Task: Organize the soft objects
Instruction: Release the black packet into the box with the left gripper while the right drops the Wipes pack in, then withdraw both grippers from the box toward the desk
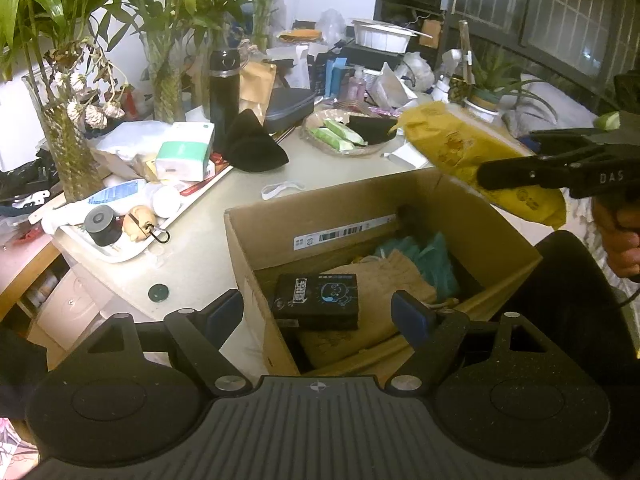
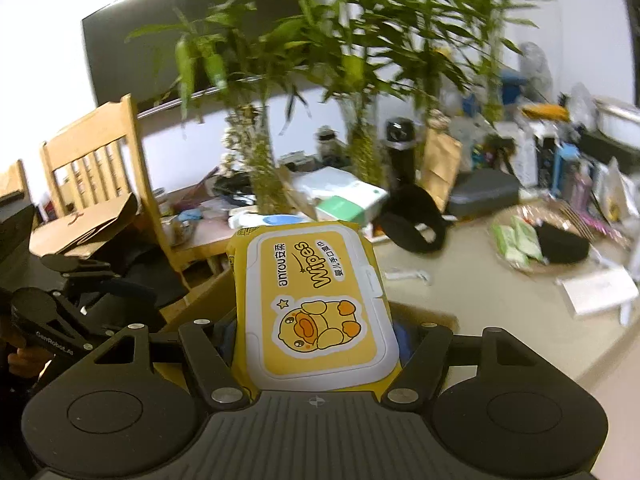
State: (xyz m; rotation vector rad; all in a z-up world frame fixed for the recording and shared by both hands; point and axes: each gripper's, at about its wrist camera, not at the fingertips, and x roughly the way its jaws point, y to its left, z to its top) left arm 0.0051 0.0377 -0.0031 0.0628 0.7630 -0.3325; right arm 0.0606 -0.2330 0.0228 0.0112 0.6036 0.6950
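Note:
A yellow wipes pack (image 2: 320, 300) with a duck on its white lid sits between the fingers of my right gripper (image 2: 316, 332), which is shut on it. In the left wrist view the wipes pack (image 1: 452, 148) hangs above the far right corner of an open cardboard box (image 1: 360, 208), with the right gripper (image 1: 520, 156) behind it. The box holds a small black box (image 1: 316, 296), a beige cloth bag (image 1: 384, 276) and teal fabric (image 1: 432, 256). My left gripper (image 1: 316, 310) stands open over the box's near side with nothing pressed between its pads.
A black cloth (image 1: 252, 140) lies on the table beside a tissue pack (image 1: 184, 152). A woven basket (image 1: 316, 142) holds green packets. Glass vases with bamboo (image 1: 72, 148), a black flask (image 1: 224, 92), a cluttered tray (image 1: 120, 254) and a wooden chair (image 2: 100, 168) crowd the left.

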